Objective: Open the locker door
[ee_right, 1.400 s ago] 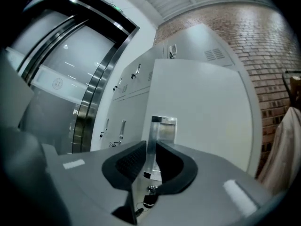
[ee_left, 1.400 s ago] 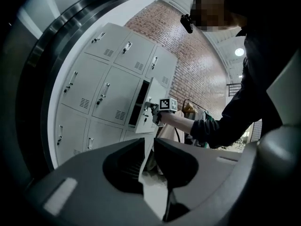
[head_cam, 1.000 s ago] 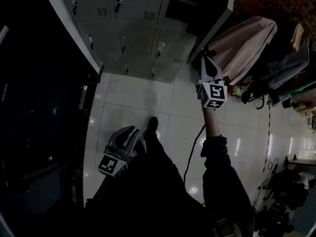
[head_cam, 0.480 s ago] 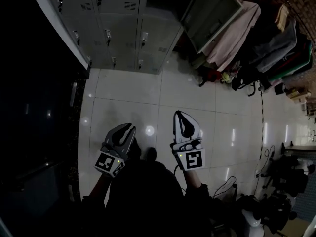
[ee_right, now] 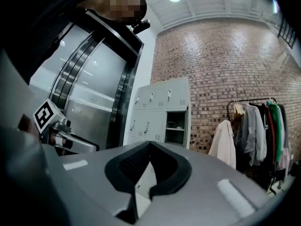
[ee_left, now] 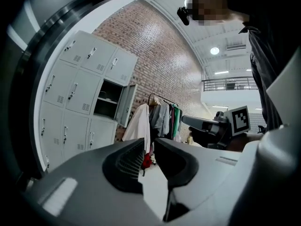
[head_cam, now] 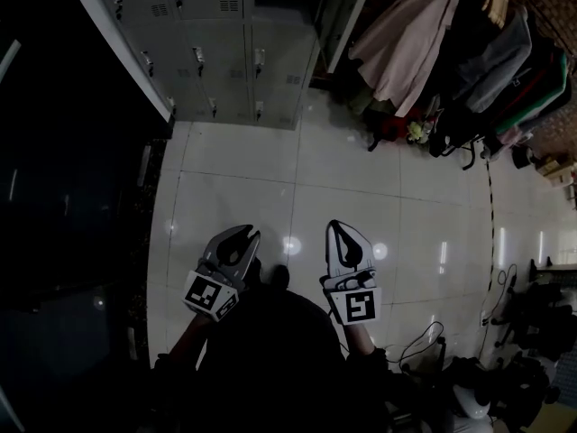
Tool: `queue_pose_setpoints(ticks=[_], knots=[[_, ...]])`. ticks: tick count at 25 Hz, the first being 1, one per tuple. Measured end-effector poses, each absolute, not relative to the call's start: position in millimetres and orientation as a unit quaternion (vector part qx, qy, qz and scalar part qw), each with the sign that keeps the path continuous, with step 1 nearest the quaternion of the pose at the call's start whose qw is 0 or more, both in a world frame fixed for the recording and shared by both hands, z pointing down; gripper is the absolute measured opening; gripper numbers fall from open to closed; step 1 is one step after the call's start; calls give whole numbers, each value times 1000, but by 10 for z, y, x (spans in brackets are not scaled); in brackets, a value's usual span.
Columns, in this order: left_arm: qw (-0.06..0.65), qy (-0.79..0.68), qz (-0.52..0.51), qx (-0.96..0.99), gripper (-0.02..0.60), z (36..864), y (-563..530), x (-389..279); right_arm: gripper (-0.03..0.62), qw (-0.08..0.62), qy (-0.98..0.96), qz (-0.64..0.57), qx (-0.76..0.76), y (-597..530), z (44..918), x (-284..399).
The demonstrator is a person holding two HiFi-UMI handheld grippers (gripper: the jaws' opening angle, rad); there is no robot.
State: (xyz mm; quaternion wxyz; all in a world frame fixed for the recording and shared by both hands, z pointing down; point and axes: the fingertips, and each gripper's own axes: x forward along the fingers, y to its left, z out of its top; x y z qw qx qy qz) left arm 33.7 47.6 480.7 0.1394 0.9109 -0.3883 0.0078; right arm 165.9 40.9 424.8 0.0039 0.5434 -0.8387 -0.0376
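Observation:
The grey locker bank (head_cam: 225, 52) stands at the far end of the white tiled floor. One compartment (ee_left: 107, 98) is open, its door (head_cam: 347, 12) swung out to the right, with an item on its shelf (ee_right: 174, 125). My right gripper (head_cam: 339, 226) hangs low over the floor, far from the lockers, shut and empty; its tips meet in its own view (ee_right: 150, 143). Beside it my left gripper (head_cam: 242, 233) also hangs low, jaws a little apart with nothing between them (ee_left: 150, 145).
A clothes rack with a pale coat (head_cam: 406, 43) and darker garments (head_cam: 505, 70) stands right of the lockers. A dark glass wall (head_cam: 72, 197) runs along the left. Cables (head_cam: 491, 242) and clutter (head_cam: 532, 332) lie at the right.
My right gripper came down from the edge of the locker door to the left gripper's level. The door now stands swung out. The left gripper hardly moved.

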Motion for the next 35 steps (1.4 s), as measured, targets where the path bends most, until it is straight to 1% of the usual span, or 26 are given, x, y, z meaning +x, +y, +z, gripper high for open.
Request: queue_pose_setpoints(ticks=[4,8,12,20,23,28,35], knots=[[135,-391,0,910,77,4831,808,604,2,-11,-837,-50,544,750,4225,1903],[144,-421,14,896,93,4923,982,707,0,-23,-836,-46,547,998,4232,1994],[145,-419,18,896,106,4936,1080,824,0,-31,-838,-36,543,1176,4294,2045],[142,-413,26,899,104,4860,1183,881,0,-14,-843,-47,535,1257,4299,2089],[139,-407,25,902,104,4844,1193,915,0,-18,-841,-55,538,1256,4248,2114],[131,-408,23,903,104,4793,1200,785,0,-1,-848,-70,525,1292,4279,1928],[125,-381,28,916,104,4819,1239,1057,0,29,-841,-47,538,1397,4372,2104]])
